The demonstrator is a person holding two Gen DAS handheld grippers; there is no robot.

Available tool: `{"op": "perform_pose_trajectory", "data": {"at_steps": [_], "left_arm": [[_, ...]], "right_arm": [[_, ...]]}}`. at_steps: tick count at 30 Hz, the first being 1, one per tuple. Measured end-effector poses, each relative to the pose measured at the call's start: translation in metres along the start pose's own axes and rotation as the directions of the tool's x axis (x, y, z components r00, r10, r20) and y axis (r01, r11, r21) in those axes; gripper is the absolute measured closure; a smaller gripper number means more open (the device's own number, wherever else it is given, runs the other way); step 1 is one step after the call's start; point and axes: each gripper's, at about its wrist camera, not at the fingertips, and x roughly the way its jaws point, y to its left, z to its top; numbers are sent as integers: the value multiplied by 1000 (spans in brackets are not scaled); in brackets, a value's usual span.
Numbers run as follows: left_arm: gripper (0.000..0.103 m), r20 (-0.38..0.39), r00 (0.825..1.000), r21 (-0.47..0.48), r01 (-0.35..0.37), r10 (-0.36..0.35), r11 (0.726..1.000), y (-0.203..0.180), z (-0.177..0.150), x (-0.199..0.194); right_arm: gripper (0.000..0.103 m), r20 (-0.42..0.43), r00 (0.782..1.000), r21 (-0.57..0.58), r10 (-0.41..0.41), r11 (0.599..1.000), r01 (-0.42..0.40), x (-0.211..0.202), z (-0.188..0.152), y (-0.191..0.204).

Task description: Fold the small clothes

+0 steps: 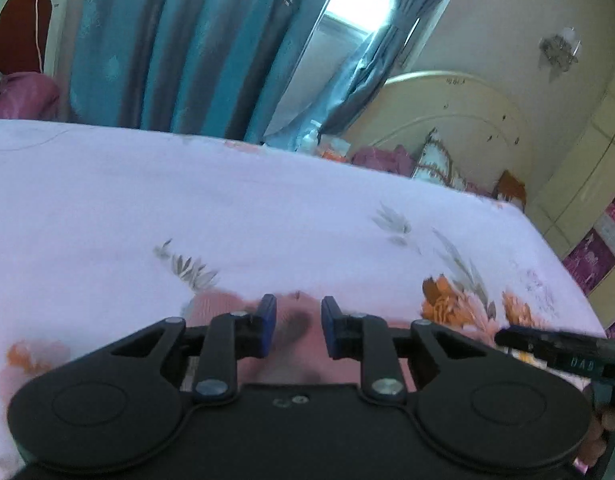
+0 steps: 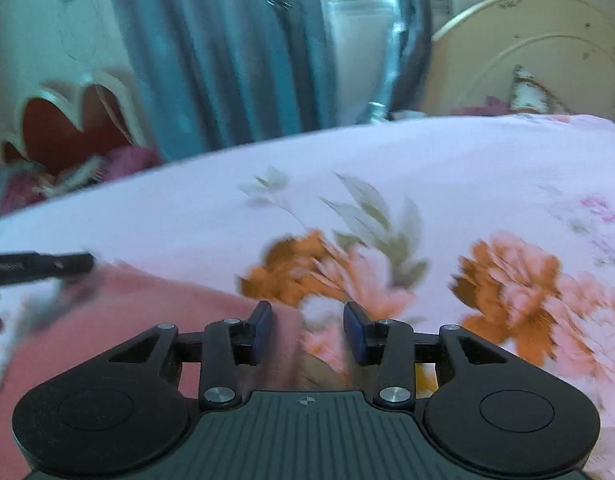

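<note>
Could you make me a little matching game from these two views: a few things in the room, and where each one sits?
Things:
1. plain pink garment
2. teal curtains
3. cream arched headboard
4. orange printed flowers

Places:
A. printed on the pale bedsheet
B. beyond the far edge of the bed, beside the window
C. at the end of the bed, behind the pillows
D. lying on the sheet just under both grippers

Pairs: 1-D, 2-B, 3-C, 4-A
</note>
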Motion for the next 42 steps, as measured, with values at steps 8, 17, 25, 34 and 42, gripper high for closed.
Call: {"op": "perform_pose_trajectory", "data": {"at_steps": [8, 17, 25, 34, 42], "left_arm": [[76, -49, 982, 106, -178, 184, 978, 1, -24, -11], [77, -36, 998, 56, 54, -52, 997, -10, -86, -99], [74, -30, 1000, 165, 2, 3, 986, -28, -108, -121], [74, -131, 991, -10, -20, 19, 1000, -2, -162, -150], [77, -153, 988, 19, -32, 35, 999, -18, -164, -150]], "right_arm": [[62, -94, 990, -102, -107, 990, 97, 33, -7, 15], [62, -121, 985, -85, 119, 988, -130, -63, -51, 31], [80, -73, 997, -99, 28, 995, -35, -100, -76, 37], [73, -206, 949, 146, 239, 966, -211, -132, -115, 34], [99, -195, 967, 65, 162, 986, -152, -133, -120, 35]]}}
